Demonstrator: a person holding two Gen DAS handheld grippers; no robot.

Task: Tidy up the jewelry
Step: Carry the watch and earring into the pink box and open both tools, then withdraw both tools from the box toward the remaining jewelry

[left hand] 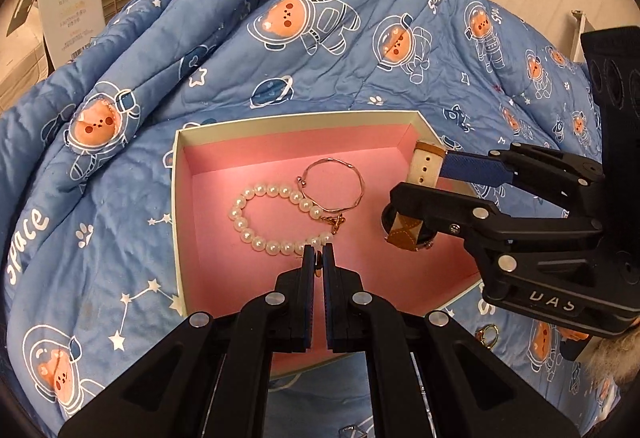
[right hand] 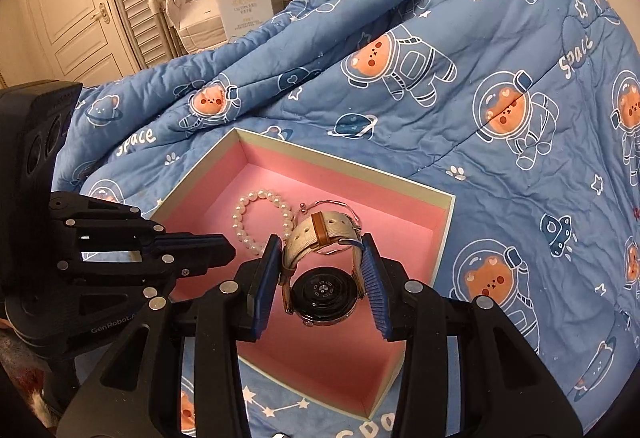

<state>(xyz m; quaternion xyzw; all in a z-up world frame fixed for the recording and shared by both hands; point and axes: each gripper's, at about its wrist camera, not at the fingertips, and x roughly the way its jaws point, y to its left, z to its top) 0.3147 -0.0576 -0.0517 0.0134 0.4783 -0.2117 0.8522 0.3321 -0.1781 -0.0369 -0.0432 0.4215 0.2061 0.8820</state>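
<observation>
From the left wrist view, the open box [left hand: 176, 198] with its pink floor sits on a blue quilt [left hand: 320, 38], its cream walls rising on the far and left sides. Bare pink floor lies left of the pearl bracelet [left hand: 276, 218]. The left gripper [left hand: 319, 258] is nearly closed, tips just beside the pearls near a gold clasp; whether it pinches anything I cannot tell. A thin bangle [left hand: 332, 184] overlaps the pearls.

From the right wrist view, the right gripper [right hand: 322, 270] stands partly open, pads pressing the watch [right hand: 324, 278] strap over the box [right hand: 444, 222], with bare floor nearer the camera. The left gripper [right hand: 224, 250] reaches in from the left.
</observation>
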